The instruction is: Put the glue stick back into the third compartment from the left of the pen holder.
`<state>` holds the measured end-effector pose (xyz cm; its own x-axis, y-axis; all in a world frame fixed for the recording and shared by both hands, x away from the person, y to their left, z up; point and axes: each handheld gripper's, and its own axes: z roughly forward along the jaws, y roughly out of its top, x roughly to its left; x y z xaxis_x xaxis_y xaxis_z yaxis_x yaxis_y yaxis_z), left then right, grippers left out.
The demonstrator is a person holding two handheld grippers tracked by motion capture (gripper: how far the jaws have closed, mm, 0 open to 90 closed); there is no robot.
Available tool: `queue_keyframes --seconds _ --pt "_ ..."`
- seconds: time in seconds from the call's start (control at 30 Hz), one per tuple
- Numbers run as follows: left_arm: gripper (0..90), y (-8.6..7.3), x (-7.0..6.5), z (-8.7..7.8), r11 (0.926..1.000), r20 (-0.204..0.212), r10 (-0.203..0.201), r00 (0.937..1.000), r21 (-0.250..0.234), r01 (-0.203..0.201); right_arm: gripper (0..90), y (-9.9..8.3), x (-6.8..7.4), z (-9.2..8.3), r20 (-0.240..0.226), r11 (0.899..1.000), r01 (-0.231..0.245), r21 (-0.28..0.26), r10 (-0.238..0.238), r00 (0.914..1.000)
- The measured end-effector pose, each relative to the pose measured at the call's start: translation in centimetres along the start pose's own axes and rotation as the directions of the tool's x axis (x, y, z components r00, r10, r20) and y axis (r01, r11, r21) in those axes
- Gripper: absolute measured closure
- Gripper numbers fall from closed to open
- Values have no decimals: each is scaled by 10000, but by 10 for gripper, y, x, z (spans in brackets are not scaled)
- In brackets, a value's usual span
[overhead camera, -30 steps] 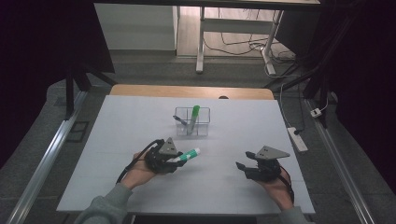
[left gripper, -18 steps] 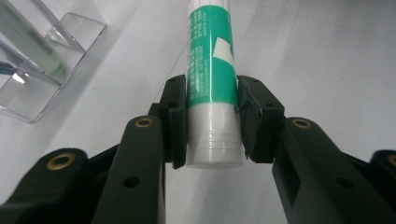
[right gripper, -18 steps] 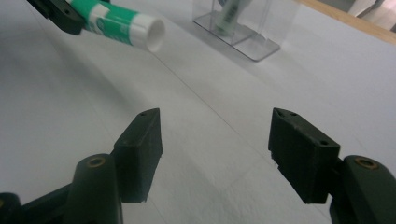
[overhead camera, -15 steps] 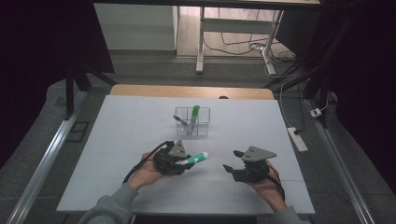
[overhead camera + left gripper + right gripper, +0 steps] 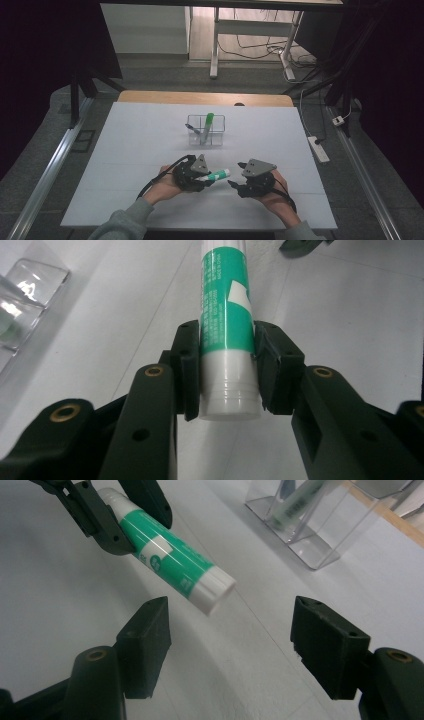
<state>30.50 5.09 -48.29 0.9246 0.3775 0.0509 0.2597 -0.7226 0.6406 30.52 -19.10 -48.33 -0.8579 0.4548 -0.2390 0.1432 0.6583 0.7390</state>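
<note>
1. My left gripper (image 5: 200, 176) pinches the glue stick (image 5: 216, 175) near its base end. In the left gripper view, both pads press the white-and-green barrel (image 5: 227, 330) from opposite sides, with the flat base toward the camera.

2. The glue stick's long axis runs roughly level above the table (image 5: 125, 150), pointing from my left gripper toward my right gripper (image 5: 239, 186). In the right gripper view, the capped end (image 5: 217, 591) projects free of the left jaws, aimed at the gap between my right jaws but short of it.

3. My right gripper is spread, nothing between its pads; its jaws have just been opening. The cap end sits just beside it, slightly ahead of and above the left-hand pad (image 5: 147, 630) in that view.

4. Judgement: the coming move turns on this alignment. The right gripper is the nearer free tool, and it needs to advance along the stick's axis until the cap lies between both pads, then close across the cap.

5. The clear organiser (image 5: 205, 131), holding 1 green-capped marker (image 5: 208, 125), stands well apart, farther up the table.
</note>
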Motion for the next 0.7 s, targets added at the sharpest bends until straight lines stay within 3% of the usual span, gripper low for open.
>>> queue_keyframes --seconds 0.47,0.7 --pt "646 6 -9 7 9995 419 307 9986 38 -309 377 7 14 15 -707 9935 1093 319 -1068 9918" --pt "646 8 -12 4 9990 541 451 9975 -44 -449 480 7 24 19 -743 9748 2026 935 -1961 9778"
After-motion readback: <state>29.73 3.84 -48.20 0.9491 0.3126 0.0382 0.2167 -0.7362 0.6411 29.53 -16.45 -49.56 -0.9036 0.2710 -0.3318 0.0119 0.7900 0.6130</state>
